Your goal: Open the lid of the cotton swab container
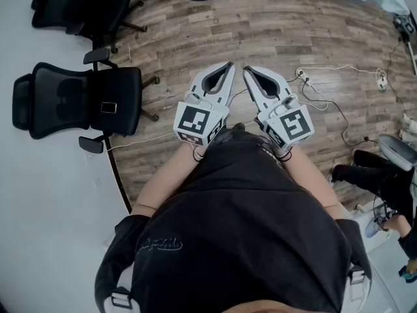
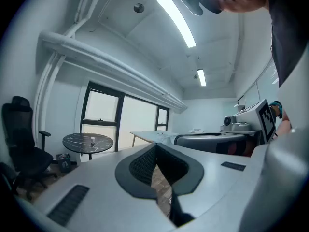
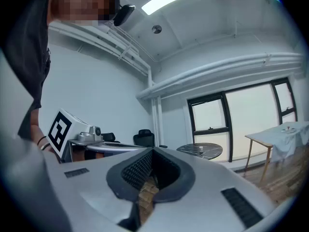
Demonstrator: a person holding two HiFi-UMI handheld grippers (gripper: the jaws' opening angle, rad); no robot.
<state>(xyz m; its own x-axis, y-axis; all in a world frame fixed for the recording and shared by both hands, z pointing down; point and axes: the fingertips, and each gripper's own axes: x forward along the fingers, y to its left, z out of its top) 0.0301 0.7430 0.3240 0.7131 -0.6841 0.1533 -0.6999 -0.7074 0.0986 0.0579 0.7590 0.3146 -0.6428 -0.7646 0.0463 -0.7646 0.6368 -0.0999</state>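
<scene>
A plank wood floor [image 1: 273,31] fills the upper half of the head view, with a white surface [image 1: 45,194] curving down the left edge. Two black office chairs [image 1: 78,100] stand at upper left, and white cables [image 1: 339,113] trail across the floor at right. The left gripper view shows a white ceiling with strip lights [image 2: 176,19], a dark-framed window [image 2: 120,124] and a round dark table [image 2: 88,141] at lower left.

At the centre of the head view a person in a dark shirt [image 1: 241,227] holds both tools close together. The left gripper [image 1: 229,65] has its jaws pressed together on nothing, and so does the right gripper [image 1: 247,70]. No view shows where the cotton swab container is.
</scene>
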